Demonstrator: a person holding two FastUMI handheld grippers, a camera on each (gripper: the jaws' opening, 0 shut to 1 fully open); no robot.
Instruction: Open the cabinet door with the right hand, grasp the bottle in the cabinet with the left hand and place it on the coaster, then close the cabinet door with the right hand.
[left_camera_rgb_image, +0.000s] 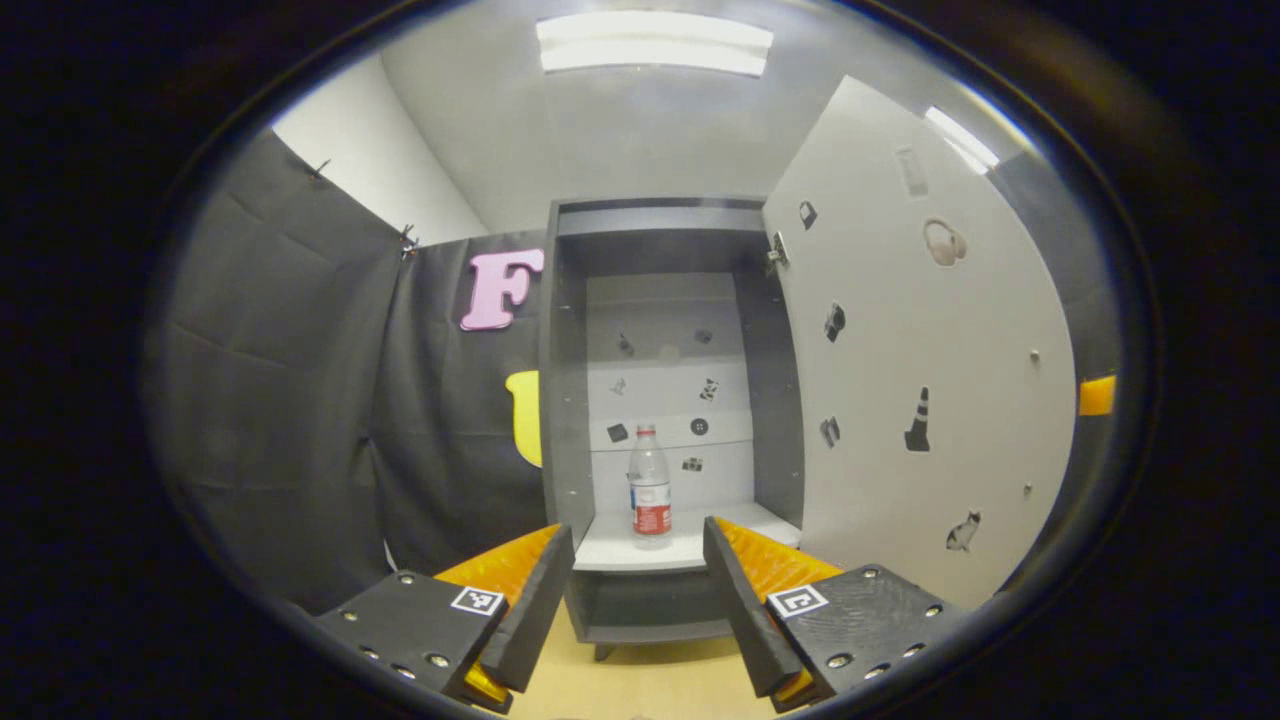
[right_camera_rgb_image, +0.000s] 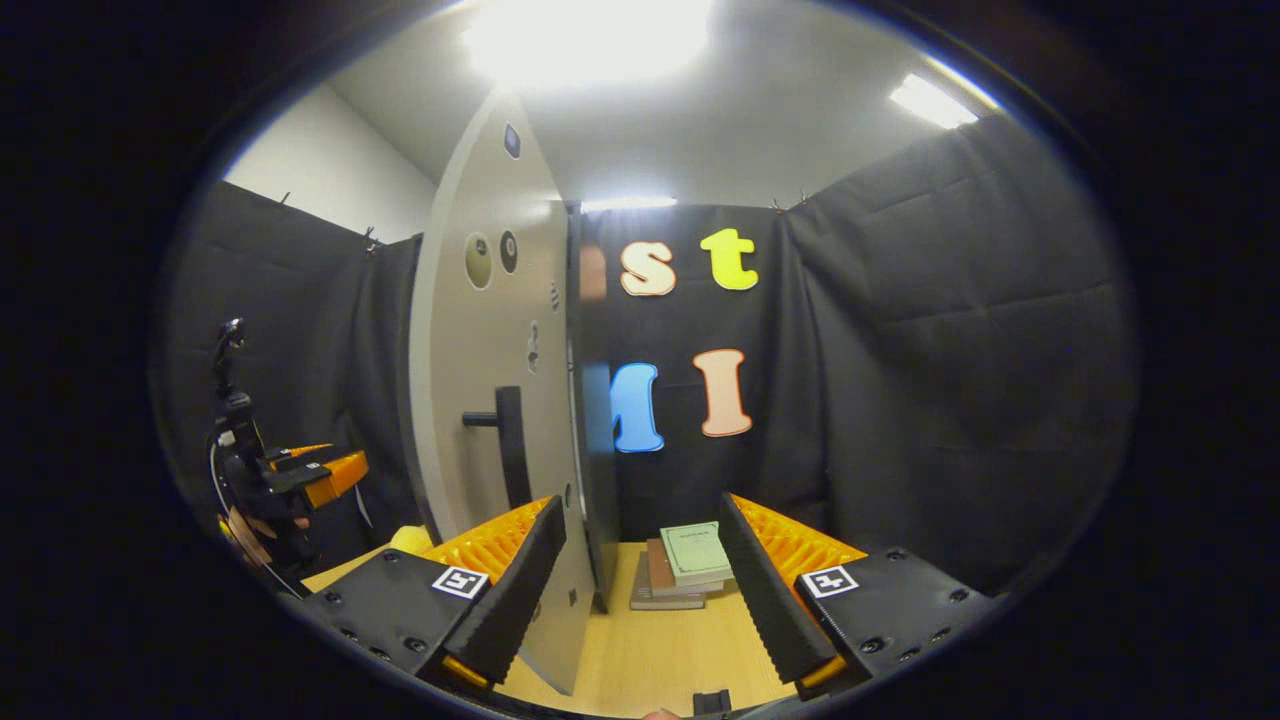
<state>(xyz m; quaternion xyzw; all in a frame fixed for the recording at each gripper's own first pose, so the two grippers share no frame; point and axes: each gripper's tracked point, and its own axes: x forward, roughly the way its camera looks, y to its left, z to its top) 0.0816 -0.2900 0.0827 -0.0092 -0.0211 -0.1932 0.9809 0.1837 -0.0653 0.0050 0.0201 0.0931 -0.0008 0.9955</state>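
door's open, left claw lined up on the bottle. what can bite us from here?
1. The bottle is tall, narrow and upright on the shelf; an off-centre approach by the open left claw could tip it.
2. The open cabinet door stands close to the right claw, whose edge may bump it and swing it toward the left claw's path.

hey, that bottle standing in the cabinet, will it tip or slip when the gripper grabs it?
The bottle is tall and narrow, standing upright on the shelf, so a nudge up high could probably tip it. It looks like clear thin plastic, so likely light and somewhat squashy. The label band may offer better grip.
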